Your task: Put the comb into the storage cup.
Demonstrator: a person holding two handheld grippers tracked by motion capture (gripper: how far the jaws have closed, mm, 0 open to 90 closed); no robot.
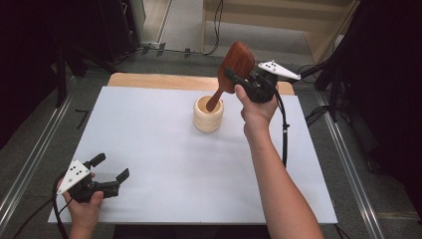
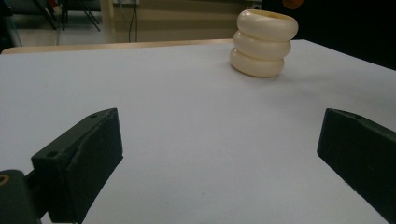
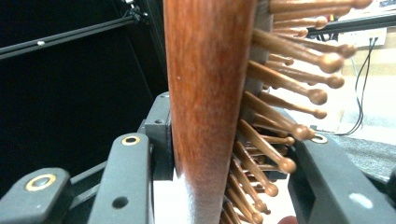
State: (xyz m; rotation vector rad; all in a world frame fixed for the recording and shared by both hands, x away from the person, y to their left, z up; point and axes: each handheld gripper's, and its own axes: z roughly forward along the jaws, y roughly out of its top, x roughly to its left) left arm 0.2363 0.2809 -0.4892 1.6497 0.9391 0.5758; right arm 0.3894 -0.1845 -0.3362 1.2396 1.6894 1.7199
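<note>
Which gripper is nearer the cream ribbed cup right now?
Right. The right gripper holds the hairbrush just above the cup; the left gripper sits open at the table's near-left corner.

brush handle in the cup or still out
In. The brush leans with its handle tip inside the cup, its head held up by the right tongs.

White counter top (image 1: 149, 149), bare wooden strip (image 1: 149, 79) along far edge (same strip shows in left gripper view, pale band (image 2: 116, 45) behind white surface). Grey floor (image 1: 30, 144) around counter, metal rails (image 1: 35, 154) running along left and right sides. Black cables (image 1: 217, 30) trailing on floor beyond far edge. Dark stands (image 1: 74, 55) at far left, wooden platform (image 1: 278, 20) at back.
</note>
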